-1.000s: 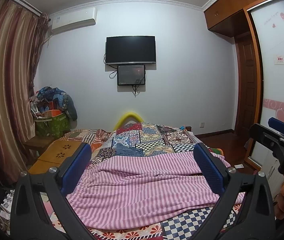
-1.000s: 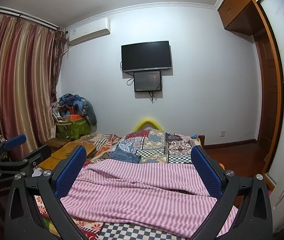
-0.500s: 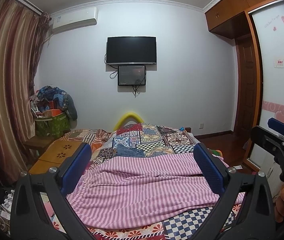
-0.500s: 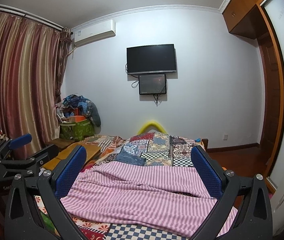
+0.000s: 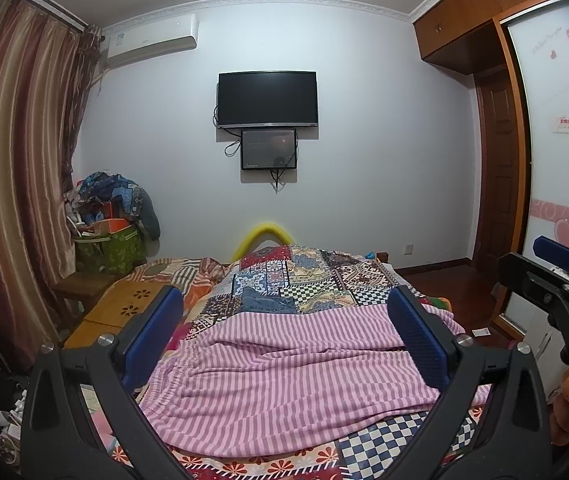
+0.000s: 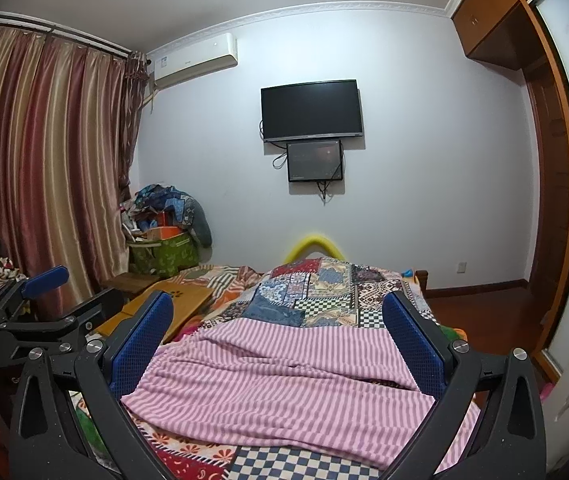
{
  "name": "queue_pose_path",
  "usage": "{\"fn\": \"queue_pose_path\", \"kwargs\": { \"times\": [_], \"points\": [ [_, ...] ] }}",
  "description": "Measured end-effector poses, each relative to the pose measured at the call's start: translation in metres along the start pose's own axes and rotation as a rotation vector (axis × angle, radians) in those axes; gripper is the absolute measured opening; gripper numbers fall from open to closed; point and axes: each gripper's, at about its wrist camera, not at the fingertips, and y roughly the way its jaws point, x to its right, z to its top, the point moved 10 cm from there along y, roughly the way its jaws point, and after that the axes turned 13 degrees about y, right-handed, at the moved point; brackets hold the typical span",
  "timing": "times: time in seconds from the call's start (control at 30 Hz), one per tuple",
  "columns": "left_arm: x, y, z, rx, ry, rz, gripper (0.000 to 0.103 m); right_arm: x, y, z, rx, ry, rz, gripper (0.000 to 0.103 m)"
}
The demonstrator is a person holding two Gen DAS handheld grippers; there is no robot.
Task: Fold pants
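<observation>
- The left gripper (image 5: pixel 284 344) is held above the near end of the bed, its blue-padded fingers (image 5: pixel 152 336) spread wide with nothing between them.
- The right gripper (image 6: pixel 280 340) is held beside it, likewise spread wide and empty; in the left wrist view it shows at the right edge, with part of a hand (image 5: pixel 568 408) gripping below it.
- The pants (image 5: pixel 296 372), pink-and-white striped, lie rumpled across the patchwork bedspread (image 5: pixel 304 276), their elastic waistband toward the left.
- A dark television (image 5: pixel 267 98) hangs on the far wall, with a smaller screen (image 5: pixel 268 149) just below it.
</observation>
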Motion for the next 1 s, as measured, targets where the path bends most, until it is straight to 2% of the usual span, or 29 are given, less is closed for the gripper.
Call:
{"fn": "queue_pose_path", "kwargs": {
  "times": [0.47, 1.0],
  "points": [
    [-0.01, 0.007, 0.007, -0.015, 0.004, 0.006, 0.103, -0.003, 0.008, -0.002, -0.046, 0.009, 0.009, 0.103],
    [-0.008, 0.01, 0.005, -0.033, 0.002, -0.009, 0.103, -0.006, 0.007, 0.004, -0.055, 0.015, 0.004, 0.103]
  ]
}}
